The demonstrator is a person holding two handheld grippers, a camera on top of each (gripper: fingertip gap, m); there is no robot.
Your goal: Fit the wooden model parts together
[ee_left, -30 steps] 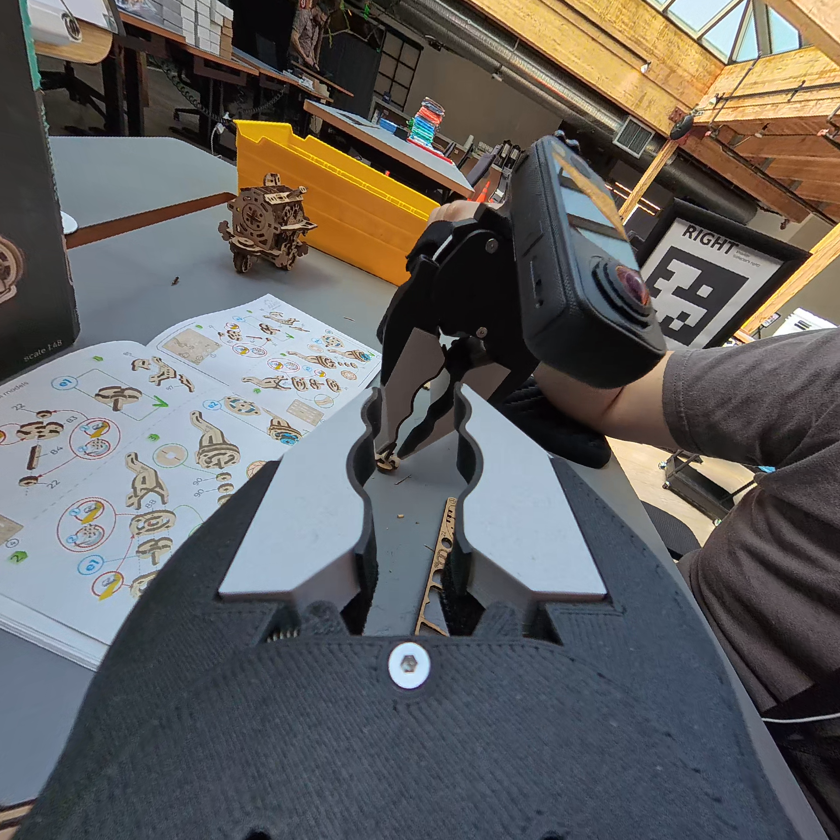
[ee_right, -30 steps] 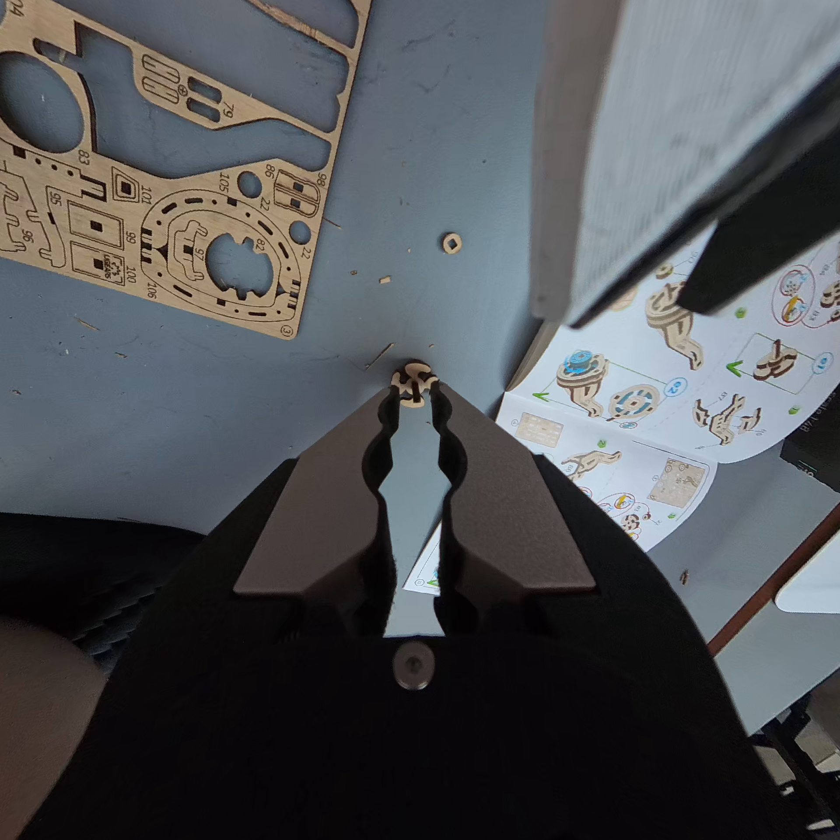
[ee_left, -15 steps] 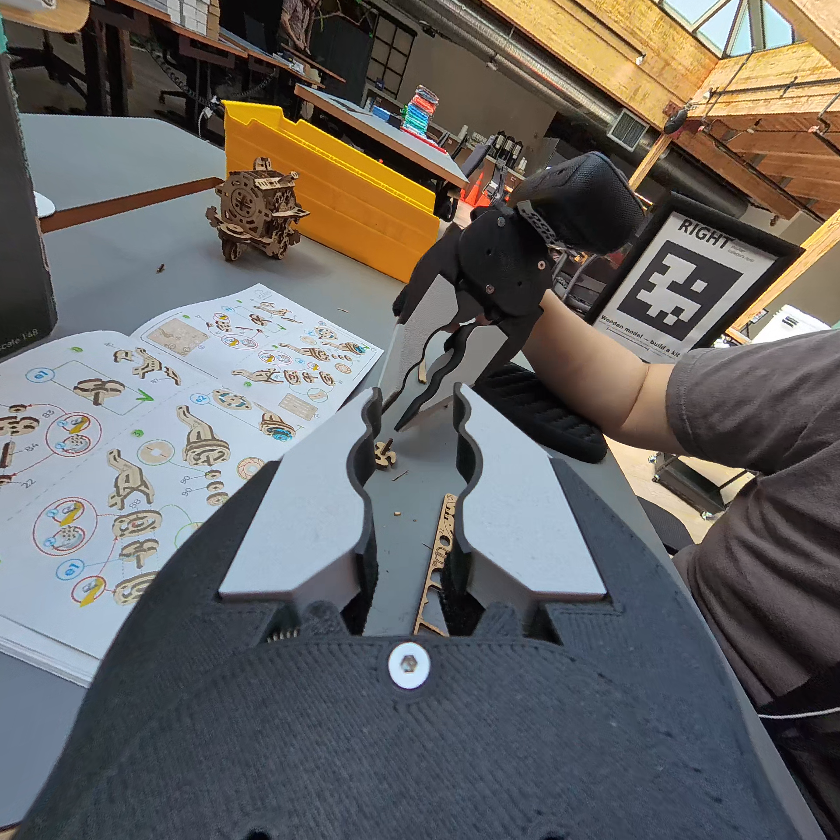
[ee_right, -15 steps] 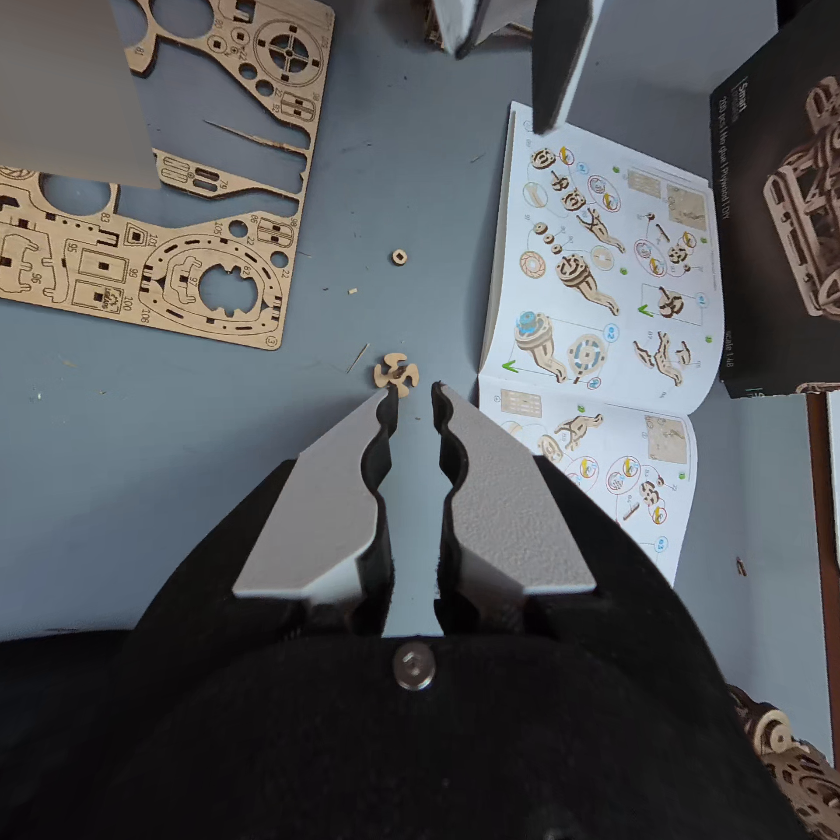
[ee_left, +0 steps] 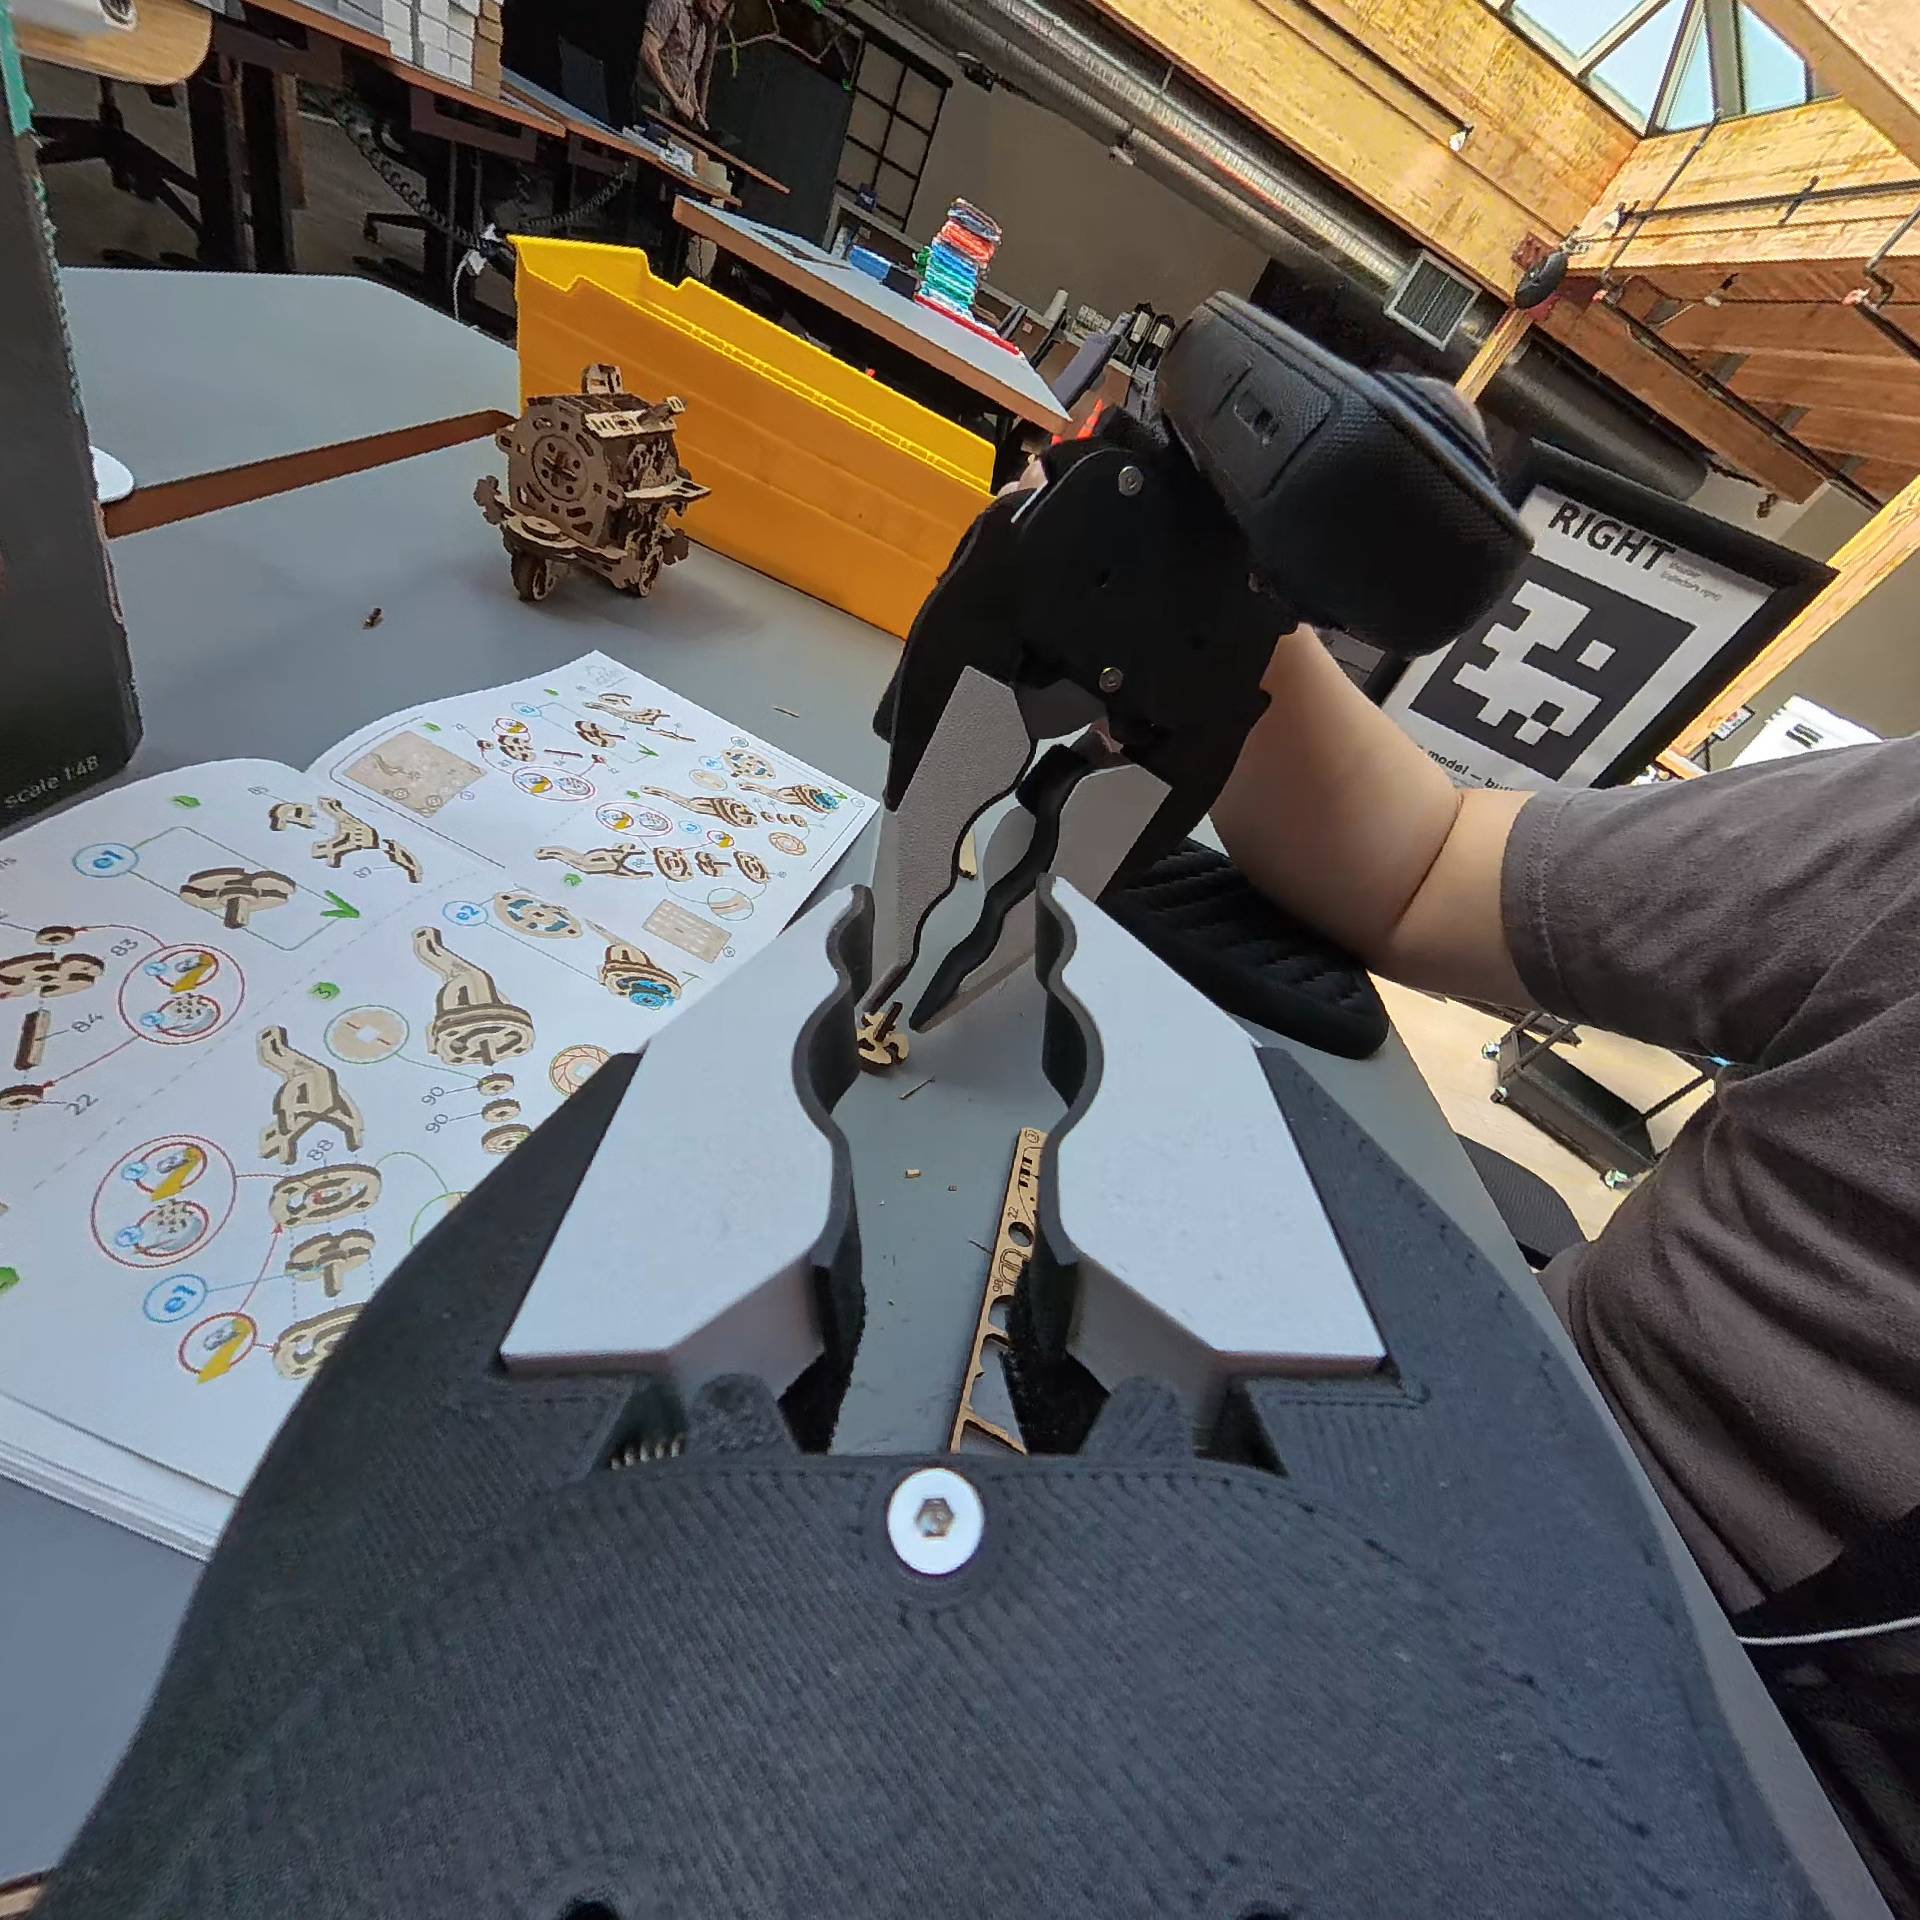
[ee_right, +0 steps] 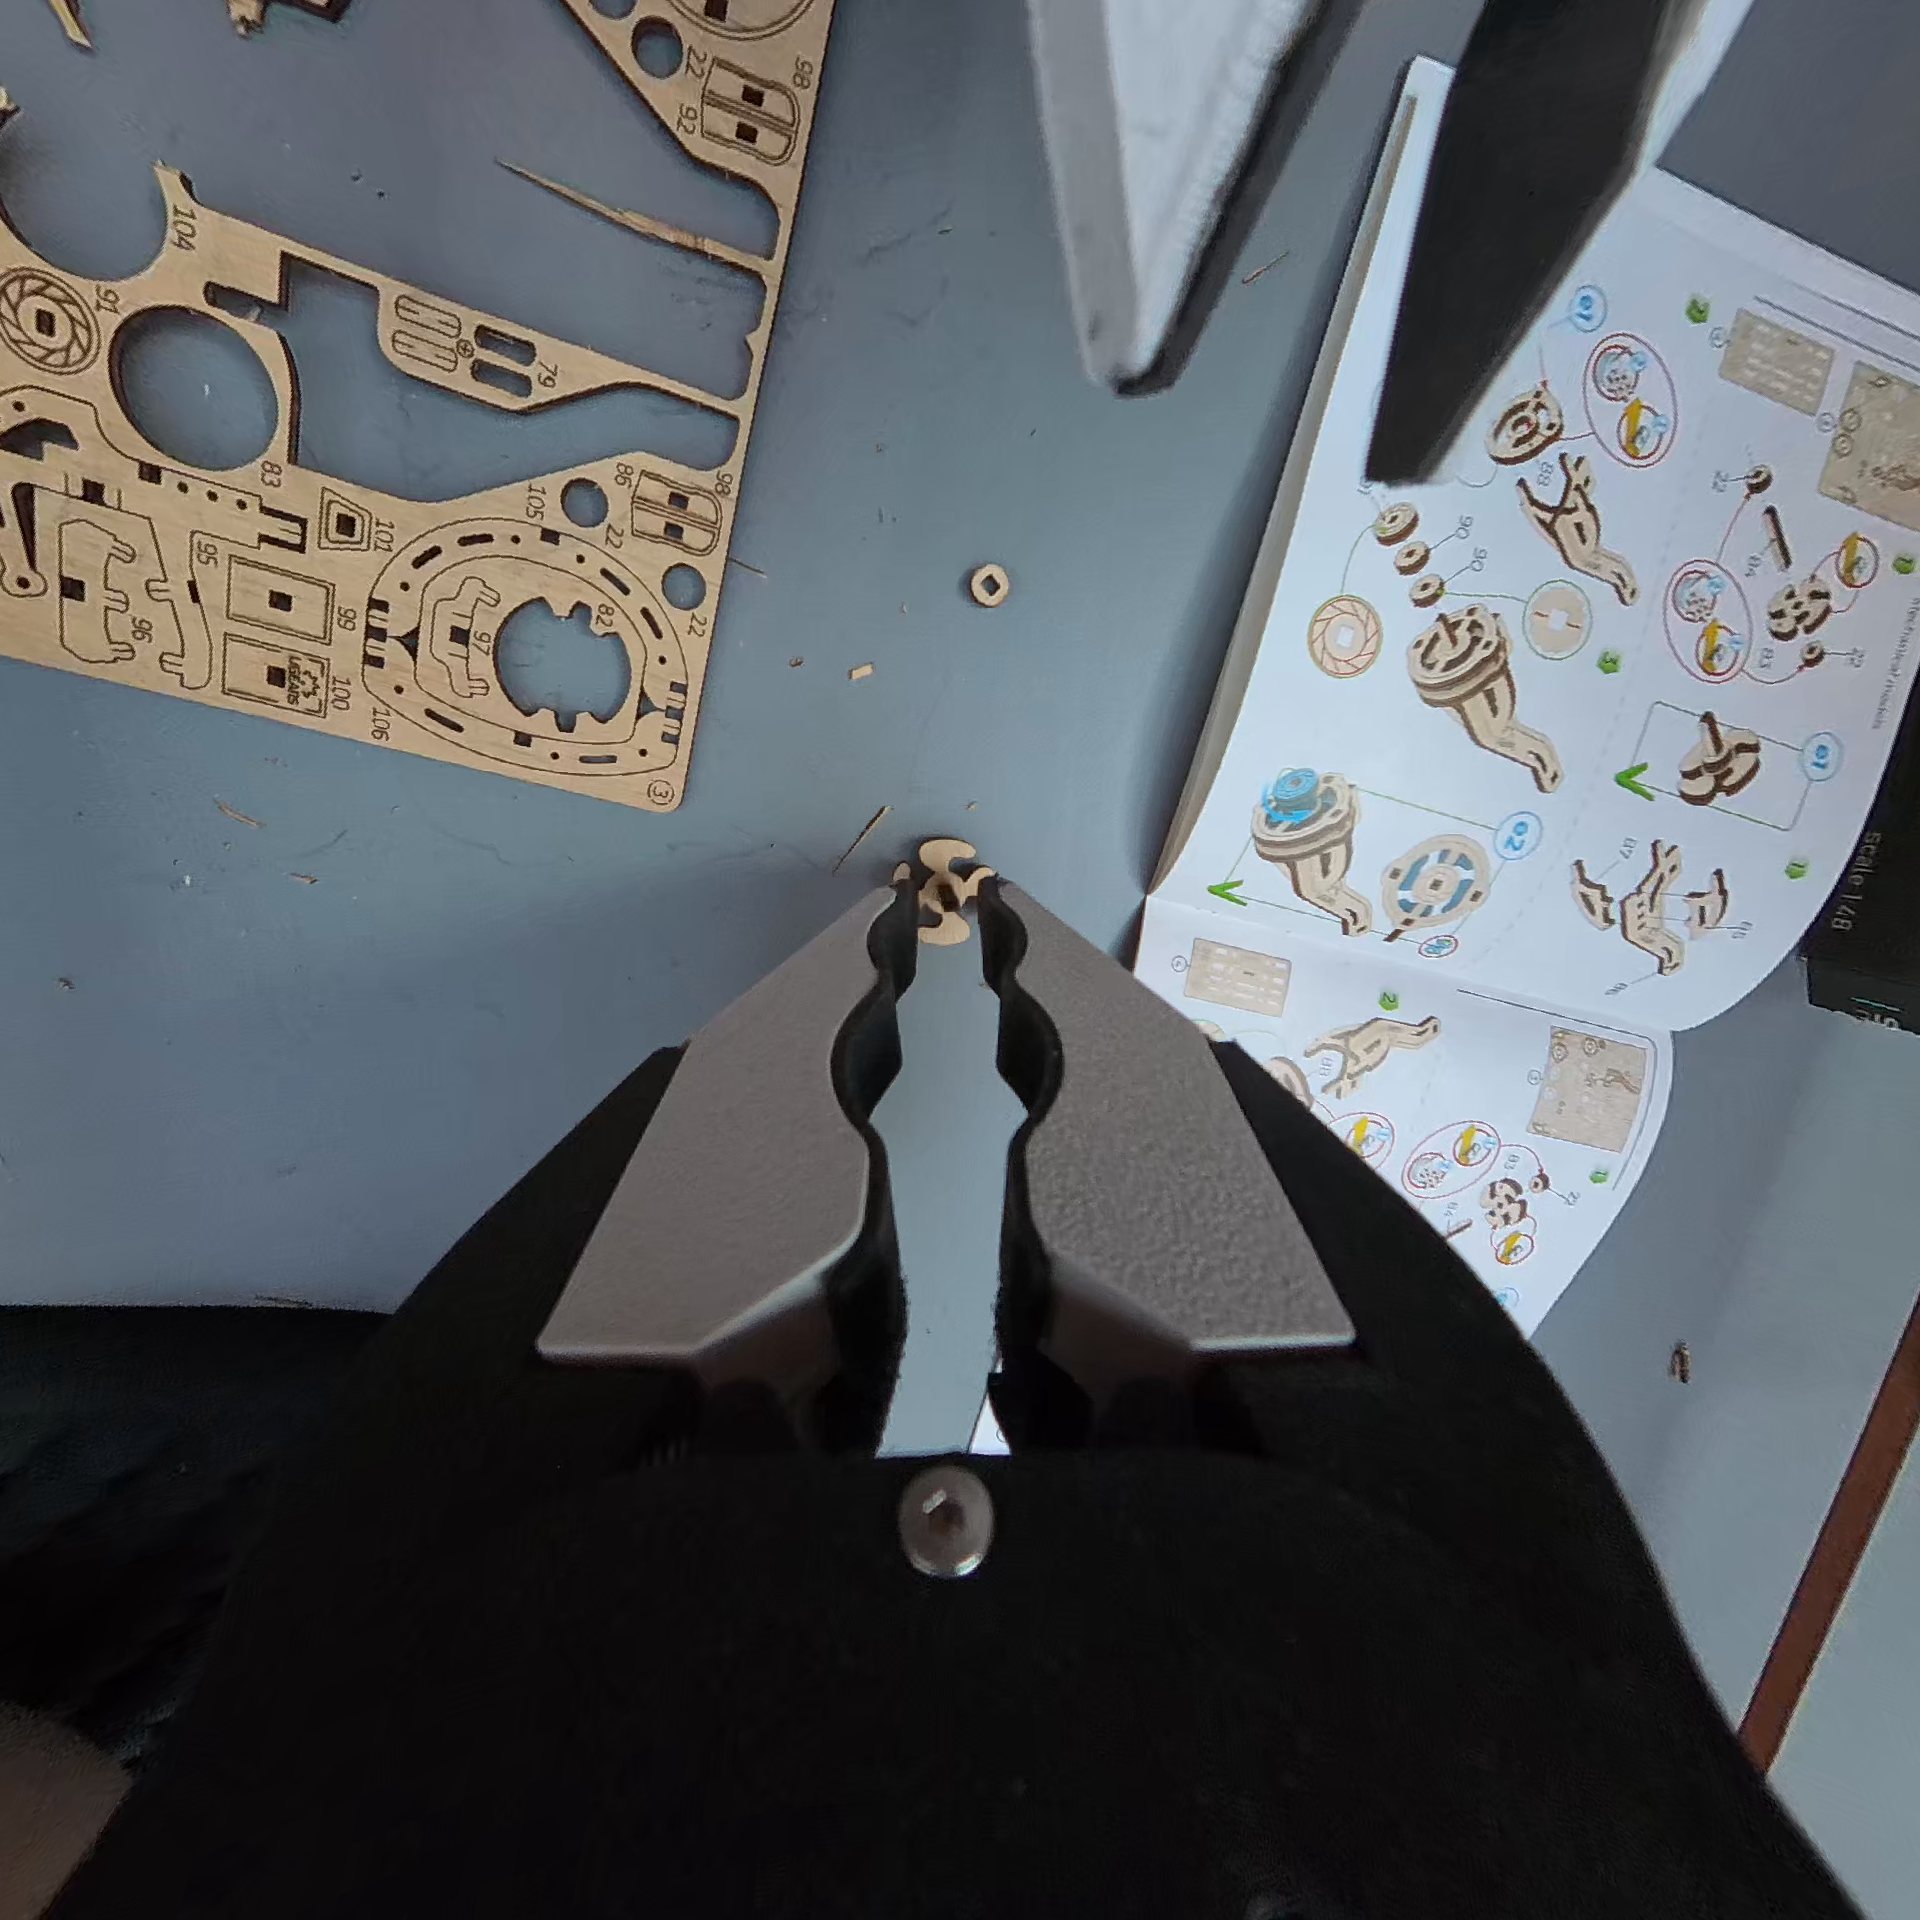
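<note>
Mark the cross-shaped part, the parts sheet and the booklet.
Cross-shaped part (ee_right: 943, 894), right wrist view, its centre.
Parts sheet (ee_right: 312, 613), right wrist view, an uncut area.
Booklet (ee_left: 436, 925), left wrist view, the open page.

Far off, long work tables (ee_left: 862, 301) stand before a dark wall (ee_left: 1091, 229). Upper right, wooden beams (ee_left: 1351, 114) frame a bright skylight (ee_left: 1662, 52).
</note>
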